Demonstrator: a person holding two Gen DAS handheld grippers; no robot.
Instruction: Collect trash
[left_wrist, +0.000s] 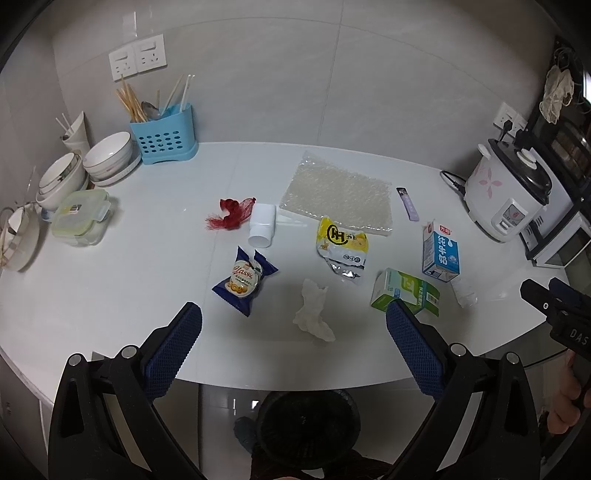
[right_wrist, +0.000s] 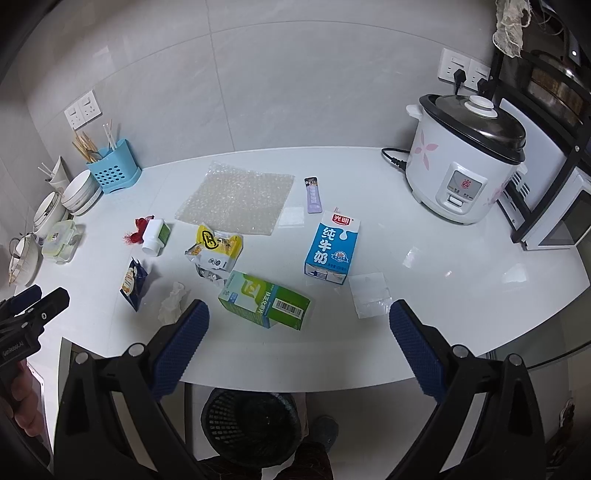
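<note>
Your left gripper (left_wrist: 294, 314) is wide open and holds nothing. It hangs over the near edge of the white counter (left_wrist: 110, 295), with the crumpled white tissue (left_wrist: 313, 312) between its blue pads. Your right gripper (right_wrist: 299, 314) is wide open too, with nothing in it. It hangs above the green and white box (right_wrist: 266, 301), which lies on its side near the front of the counter.

The trash is spread out on the counter. The blue snack wrapper (left_wrist: 244, 281) sits just left of the tissue. The yellow snack bag (left_wrist: 342, 248) lies behind the tissue. The white bottle (left_wrist: 262, 224) lies on its side, and the red net (left_wrist: 232, 214) is touching its left side. The sheet of bubble wrap (left_wrist: 338, 195) lies flat farther back. The blue milk carton (right_wrist: 331, 245) stands up straight behind the green box. A small purple packet (right_wrist: 313, 195) lies behind the carton. A clear plastic bit (right_wrist: 369, 295) lies flat just right of the carton.

The black trash basket (right_wrist: 251, 424) sits on the floor below the counter edge, between your two grippers.
</note>
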